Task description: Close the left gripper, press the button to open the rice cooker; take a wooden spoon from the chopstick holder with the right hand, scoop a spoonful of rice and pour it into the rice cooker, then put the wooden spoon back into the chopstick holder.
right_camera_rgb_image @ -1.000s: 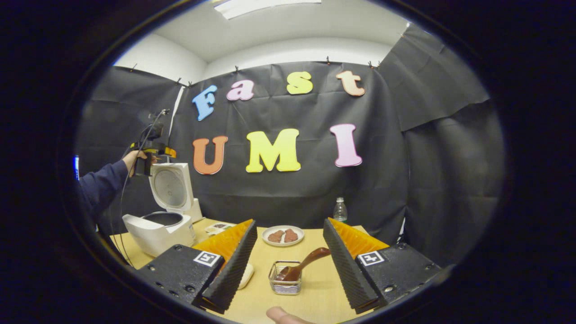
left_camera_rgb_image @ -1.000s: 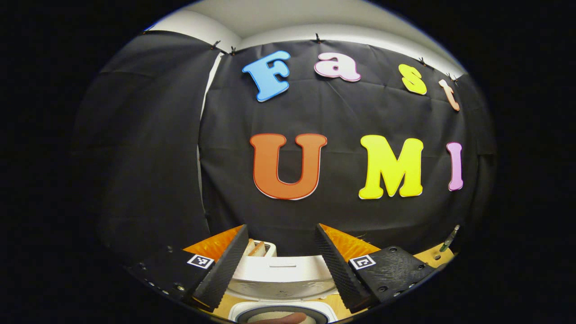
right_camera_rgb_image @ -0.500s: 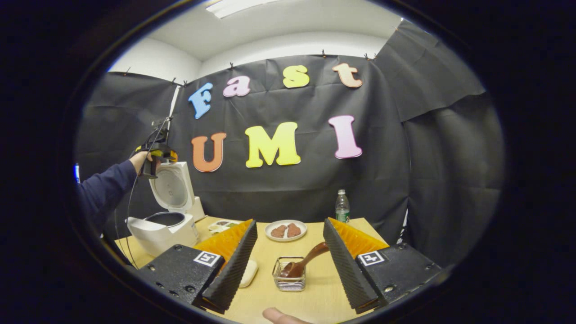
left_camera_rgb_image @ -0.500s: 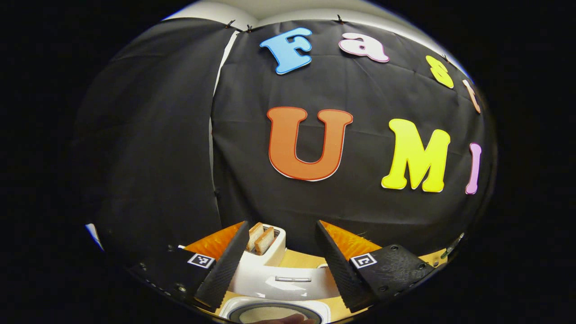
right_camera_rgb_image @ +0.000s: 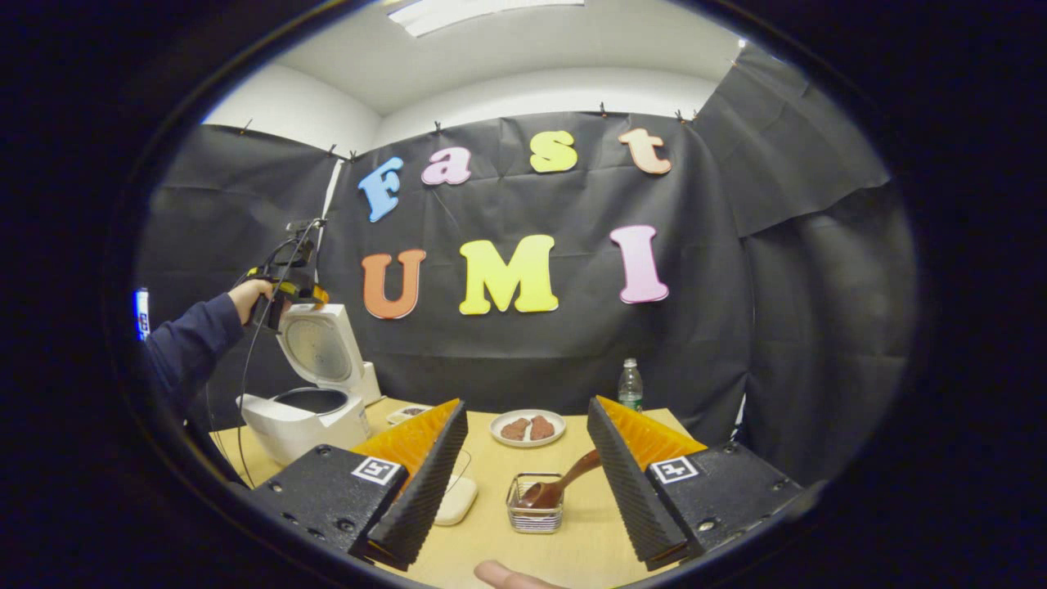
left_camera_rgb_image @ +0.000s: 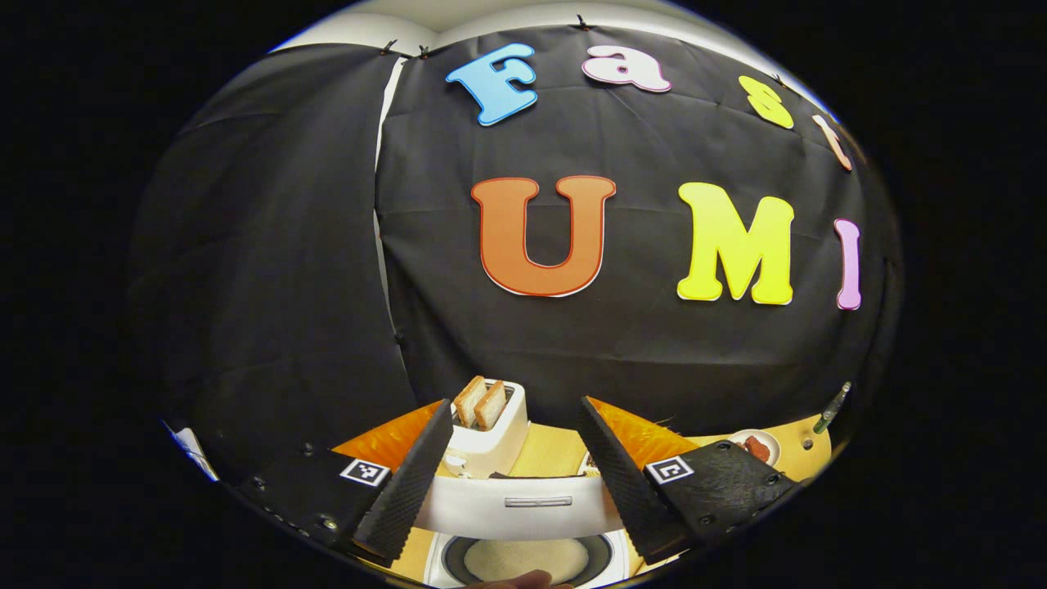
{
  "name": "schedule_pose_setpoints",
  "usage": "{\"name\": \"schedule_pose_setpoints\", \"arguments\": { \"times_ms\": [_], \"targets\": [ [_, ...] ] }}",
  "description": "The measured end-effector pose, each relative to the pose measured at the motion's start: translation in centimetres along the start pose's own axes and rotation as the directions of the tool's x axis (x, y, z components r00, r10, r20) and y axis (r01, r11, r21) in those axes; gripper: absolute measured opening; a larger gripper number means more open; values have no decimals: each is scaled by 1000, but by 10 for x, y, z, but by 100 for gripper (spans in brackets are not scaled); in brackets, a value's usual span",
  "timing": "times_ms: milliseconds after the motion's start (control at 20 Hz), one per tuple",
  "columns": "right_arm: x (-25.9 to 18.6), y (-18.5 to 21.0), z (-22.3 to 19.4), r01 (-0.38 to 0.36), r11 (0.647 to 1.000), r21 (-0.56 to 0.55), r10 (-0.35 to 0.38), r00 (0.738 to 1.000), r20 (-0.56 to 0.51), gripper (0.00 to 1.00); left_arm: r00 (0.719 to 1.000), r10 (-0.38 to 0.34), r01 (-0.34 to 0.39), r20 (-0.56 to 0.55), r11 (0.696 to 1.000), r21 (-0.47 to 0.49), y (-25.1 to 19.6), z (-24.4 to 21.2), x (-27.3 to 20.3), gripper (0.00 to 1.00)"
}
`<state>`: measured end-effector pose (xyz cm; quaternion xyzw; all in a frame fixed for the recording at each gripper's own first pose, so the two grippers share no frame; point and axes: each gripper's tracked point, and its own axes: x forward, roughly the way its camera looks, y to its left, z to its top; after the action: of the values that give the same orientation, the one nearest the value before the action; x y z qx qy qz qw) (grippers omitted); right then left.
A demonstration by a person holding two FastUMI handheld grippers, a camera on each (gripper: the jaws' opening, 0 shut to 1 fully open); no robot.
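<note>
The white rice cooker (right_camera_rgb_image: 304,417) stands at the table's left with its lid (right_camera_rgb_image: 321,348) raised. A hand holds my left gripper (right_camera_rgb_image: 282,286) at the lid's top edge. In the left gripper view, my left gripper (left_camera_rgb_image: 514,403) is open, the lid's edge (left_camera_rgb_image: 523,505) lies between its fingers and the pot's opening (left_camera_rgb_image: 515,560) sits below. The wooden spoon (right_camera_rgb_image: 564,484) leans in the small mesh chopstick holder (right_camera_rgb_image: 535,515) at mid-table. My right gripper (right_camera_rgb_image: 525,405) hangs open above and in front of the holder, with nothing held.
A plate with brown pieces (right_camera_rgb_image: 527,427) and a water bottle (right_camera_rgb_image: 628,384) stand at the back of the wooden table (right_camera_rgb_image: 491,548). A small white object (right_camera_rgb_image: 454,499) lies left of the holder. A toaster with two slices (left_camera_rgb_image: 489,421) stands behind the cooker.
The left gripper's view has shifted, so the toaster, the lid's edge and the pot show more fully. The right gripper drifted slightly. The spoon stays in its holder.
</note>
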<state>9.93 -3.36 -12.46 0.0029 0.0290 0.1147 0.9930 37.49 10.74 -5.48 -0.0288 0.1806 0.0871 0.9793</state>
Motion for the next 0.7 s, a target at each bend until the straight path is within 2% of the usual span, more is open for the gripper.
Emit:
{"name": "schedule_pose_setpoints", "arguments": {
  "times_ms": [100,200,350,500,700],
  "targets": [
    [2,4,-4,-15,1000,12,15,1000,-14,94,1000,-6,6,-29,1000,-1,-2,-21,-14,99],
    [2,5,-10,-31,1000,-3,31,999,-24,96,993,6,-7,-119,1000,-9,1,-58,-26,98],
    [2,-10,-21,-7,1000,14,8,999,-40,96,971,-49,44,-232,999,-26,-14,-118,-50,96],
    [2,-15,-34,-11,999,46,14,997,-72,96,972,-28,33,-234,999,15,-15,-148,-62,96],
    [5,-21,-40,-14,999,48,18,996,-87,94,975,-19,21,-223,1000,7,-17,-169,-77,96]
  ]
}}
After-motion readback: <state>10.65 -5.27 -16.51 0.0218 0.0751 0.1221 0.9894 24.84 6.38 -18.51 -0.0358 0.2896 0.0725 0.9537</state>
